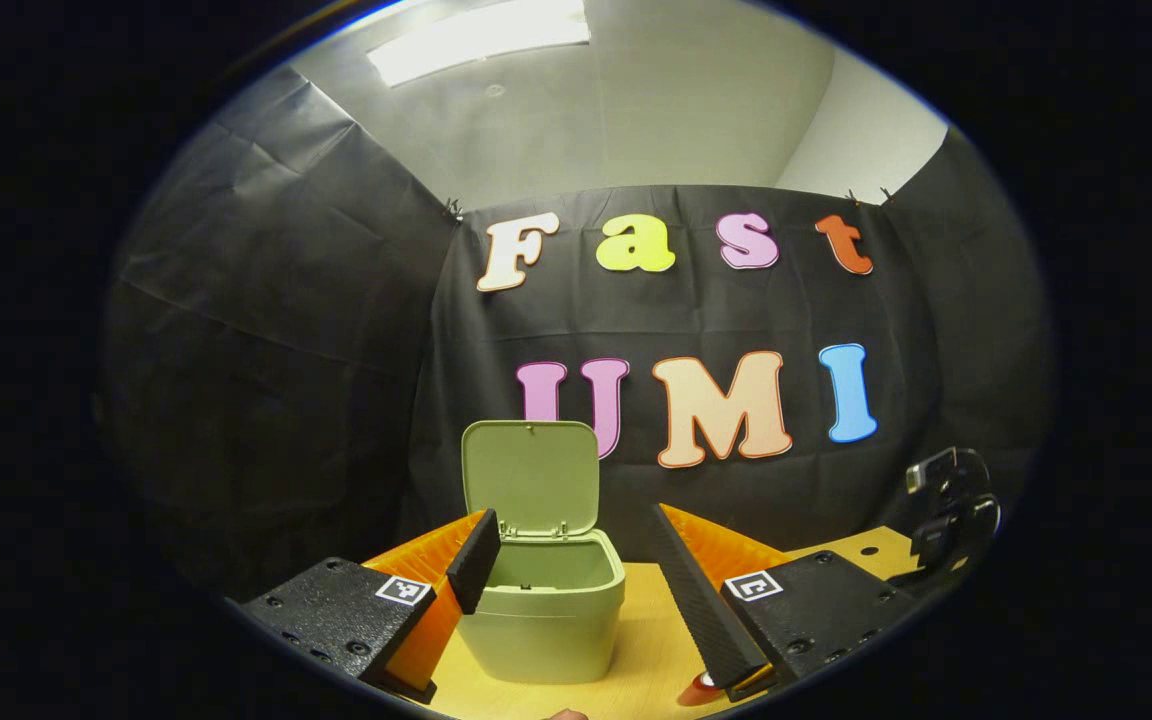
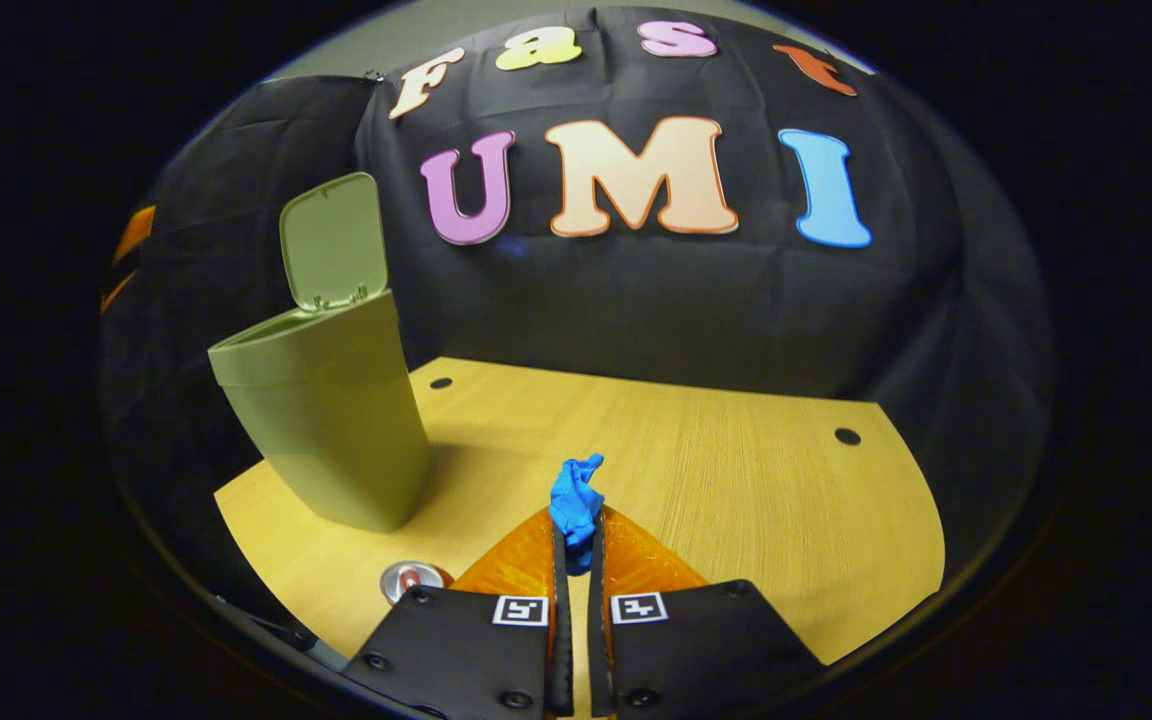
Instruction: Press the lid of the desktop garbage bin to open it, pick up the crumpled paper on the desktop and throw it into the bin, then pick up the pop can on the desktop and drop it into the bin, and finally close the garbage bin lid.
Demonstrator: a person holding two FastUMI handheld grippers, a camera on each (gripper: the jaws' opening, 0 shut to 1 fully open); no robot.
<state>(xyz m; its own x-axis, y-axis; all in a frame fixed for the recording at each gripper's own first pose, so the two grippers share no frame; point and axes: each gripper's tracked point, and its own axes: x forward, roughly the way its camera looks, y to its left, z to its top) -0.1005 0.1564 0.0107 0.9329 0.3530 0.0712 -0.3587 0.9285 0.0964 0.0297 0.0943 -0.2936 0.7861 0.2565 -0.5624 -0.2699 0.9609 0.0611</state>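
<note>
The light green bin (image 1: 541, 620) stands on the wooden table with its lid (image 1: 531, 475) swung up and the inside showing. My left gripper (image 1: 573, 520) is open and hangs in front of the bin, one finger on each side of it, holding nothing. In the right gripper view the bin (image 2: 331, 420) stands at the left, lid (image 2: 331, 240) upright. My right gripper (image 2: 577, 530) is shut on the blue crumpled paper (image 2: 576, 495), which sticks out past the fingertips. The pop can (image 2: 414, 578) stands just left of the right gripper, near the bin's base; its red edge (image 1: 701, 690) peeks under my left gripper's right finger.
The wooden table (image 2: 736, 470) has small round holes (image 2: 847, 436) and open surface to the right of the bin. The black cloth wall closes the back and sides. The other gripper (image 1: 951, 510) shows far right in the left gripper view.
</note>
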